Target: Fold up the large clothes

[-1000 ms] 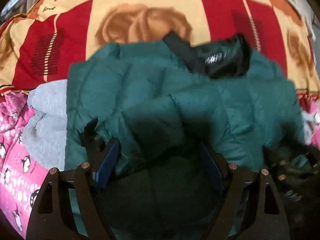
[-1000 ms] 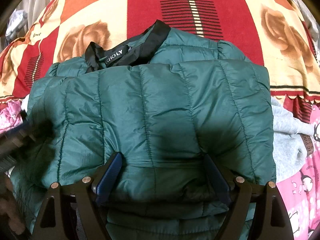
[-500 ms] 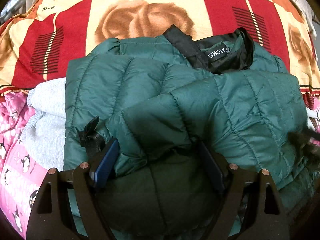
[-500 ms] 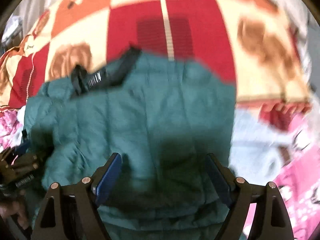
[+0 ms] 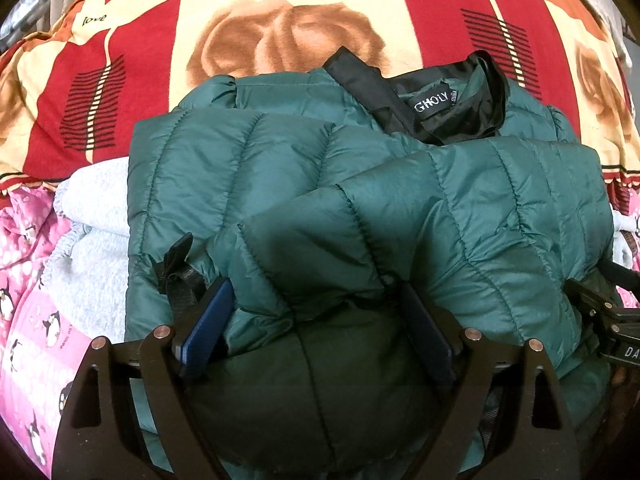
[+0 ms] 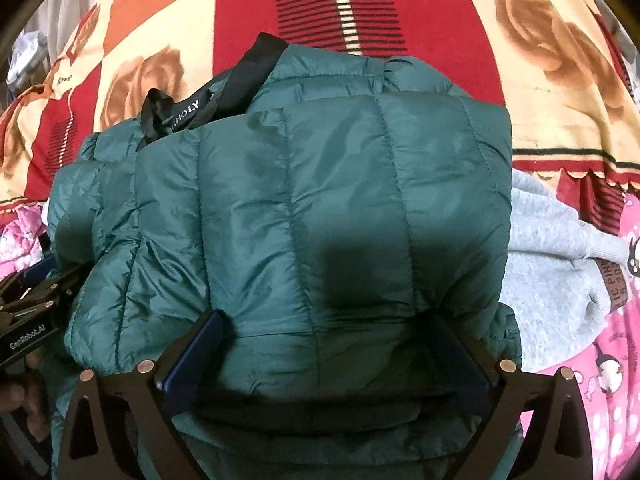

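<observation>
left wrist view: the green puffer jacket (image 5: 400,208) lies folded on a red and cream rose-print blanket (image 5: 280,8), its black collar (image 5: 448,100) with a white-lettered label at the far end. the left gripper (image 5: 316,312) sits low at the near edge of the jacket, its jaws spread wide, with a thick bulge of quilted fabric filling the gap between the blue pads (image 5: 208,320). both pads touch the fabric at their inner faces, but the jaws do not pinch it. a small black strap (image 5: 176,264) pokes out just beside the left pad. a grey fleece garment (image 5: 92,240) lies under the jacket's left side, on a pink penguin-print sheet (image 5: 28,300). the right gripper (image 5: 612,320) shows at the right edge, touching the jacket's side.

right wrist view: the right gripper (image 6: 324,356) also stands with jaws spread, the jacket's (image 6: 320,208) folded near edge lying between them and over their tips. the left gripper (image 6: 32,312) shows at the left edge against the jacket. the grey garment (image 6: 556,264) sticks out to the right.
</observation>
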The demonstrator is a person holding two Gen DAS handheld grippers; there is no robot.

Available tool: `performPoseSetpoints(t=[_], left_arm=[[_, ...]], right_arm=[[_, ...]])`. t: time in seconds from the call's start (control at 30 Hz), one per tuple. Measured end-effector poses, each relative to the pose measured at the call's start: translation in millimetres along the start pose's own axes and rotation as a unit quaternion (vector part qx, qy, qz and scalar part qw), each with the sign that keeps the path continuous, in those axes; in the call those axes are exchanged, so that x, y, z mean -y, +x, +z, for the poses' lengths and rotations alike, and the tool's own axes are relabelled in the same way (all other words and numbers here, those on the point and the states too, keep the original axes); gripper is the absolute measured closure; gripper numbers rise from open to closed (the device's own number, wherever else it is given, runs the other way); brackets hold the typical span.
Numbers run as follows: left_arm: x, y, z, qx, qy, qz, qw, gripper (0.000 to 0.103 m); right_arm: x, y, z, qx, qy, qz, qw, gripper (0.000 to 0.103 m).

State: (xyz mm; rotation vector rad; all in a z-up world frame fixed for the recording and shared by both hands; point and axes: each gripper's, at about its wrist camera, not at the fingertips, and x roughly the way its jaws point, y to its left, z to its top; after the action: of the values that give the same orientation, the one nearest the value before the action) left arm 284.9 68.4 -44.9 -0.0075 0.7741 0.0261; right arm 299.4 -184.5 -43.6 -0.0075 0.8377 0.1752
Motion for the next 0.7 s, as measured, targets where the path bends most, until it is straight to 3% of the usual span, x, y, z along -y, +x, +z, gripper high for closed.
performPoseSetpoints(t=[0.37,0.57,0.7], left_arm=[[-3,3,0,-0.001,-0.003,-0.004,1.0000,0.013],[8,2,-3,0.008,0.014,0.017,0.9997,0.012],[5,2,-4,0.006,0.008,0.008,0.9999,0.012]], right_arm=[[2,-1,-2,0.005,0.000,0.001,1.000,0.000],[-10,1,-3,0.004,-0.022,-0.031,0.999,0.001],[-4,1,-3,0.001,-0.021,-0.029,0.999,0.001]])
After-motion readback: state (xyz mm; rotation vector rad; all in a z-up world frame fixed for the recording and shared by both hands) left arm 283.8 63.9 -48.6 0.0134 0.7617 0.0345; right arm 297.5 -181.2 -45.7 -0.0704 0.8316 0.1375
